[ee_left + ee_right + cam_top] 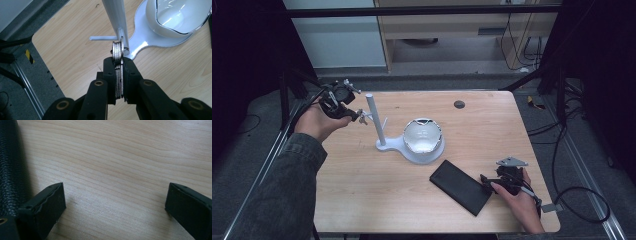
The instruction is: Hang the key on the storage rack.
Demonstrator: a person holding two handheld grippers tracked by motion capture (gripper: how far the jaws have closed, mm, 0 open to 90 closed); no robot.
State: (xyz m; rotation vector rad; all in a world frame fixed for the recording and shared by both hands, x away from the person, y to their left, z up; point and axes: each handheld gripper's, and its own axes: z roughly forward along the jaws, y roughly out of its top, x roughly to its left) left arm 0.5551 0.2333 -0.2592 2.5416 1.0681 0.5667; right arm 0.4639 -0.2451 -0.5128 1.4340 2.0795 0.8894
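The left gripper (pixel 118 65) has its fingers (pixel 109 75) clamped on a small stack of flat metal rings (pixel 117 51), gripped edge-on so the upper rims stand out above the fingertips. The rings are held right against the short side peg (pixel 105 38) of a white stand (pixel 115 17), at the spot where that peg meets the upright post; whether any ring is already on the peg cannot be told. In the high view the left gripper (pixel 354 116) is raised above the far left part of the bench (pixel 362 195), just left of the stand (pixel 375 120). The stand's flat foot spreads to the right and carries a white bowl (pixel 423 136) with a shiny inside.

The right gripper (pixel 113 200) rests low over bare wood with its fingers (pixel 48 202) wide apart and nothing between them. A black textured case (pixel 10 165) lies just beside one finger. In the high view the right gripper (pixel 492 182) sits at the near right of the bench, at the end of the case (pixel 460 187), well apart from the stand.
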